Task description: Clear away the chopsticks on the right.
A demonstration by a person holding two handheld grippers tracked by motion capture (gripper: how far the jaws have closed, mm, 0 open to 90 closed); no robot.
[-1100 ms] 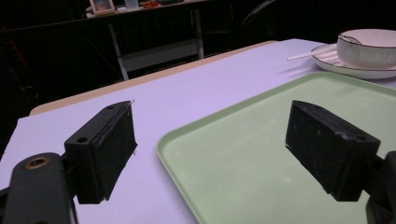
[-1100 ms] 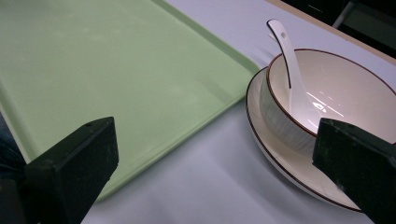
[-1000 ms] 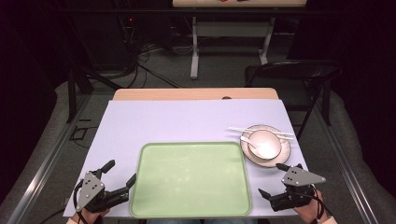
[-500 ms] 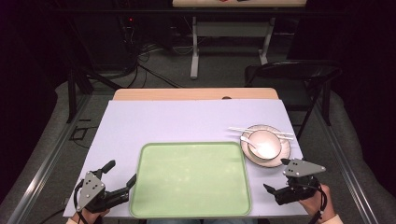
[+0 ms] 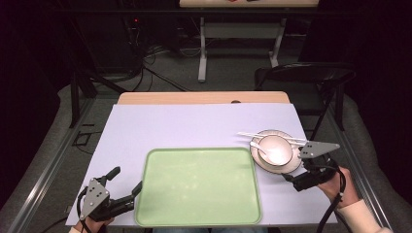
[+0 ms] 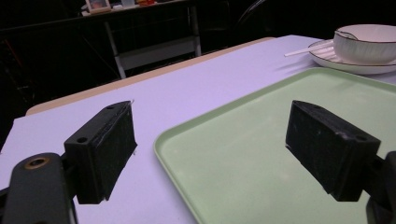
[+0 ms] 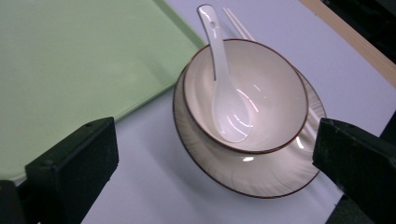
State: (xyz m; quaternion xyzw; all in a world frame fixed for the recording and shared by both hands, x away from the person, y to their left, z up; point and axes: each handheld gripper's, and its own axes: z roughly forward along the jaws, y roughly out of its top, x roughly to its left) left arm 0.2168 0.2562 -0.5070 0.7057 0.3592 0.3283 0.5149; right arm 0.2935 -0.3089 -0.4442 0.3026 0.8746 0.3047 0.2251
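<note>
While the right hand-held gripper (image 7: 219, 172) is hovering with jaws spread before the cream ceramic bowl (image 7: 245, 95) on its saucer (image 7: 261, 179), beside the green tray (image 5: 199, 184), it is best lining up squarely on the rim.

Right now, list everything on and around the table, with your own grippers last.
Tray: one, light green, near middle of the table, nothing on it.
Plate: one, cream with a dark rim, right of the tray.
Bowl: one, cream with a dark rim, on the plate.
Spoon: one, white, lying in the bowl.
Chopsticks: white, across the plate's far side behind the bowl.
Table cover: one, pale lilac.
Chair: one, black, beyond the table's far right corner.
Left gripper: black, open, at the tray's near left corner.
Right gripper: black, open, by the plate.
</note>
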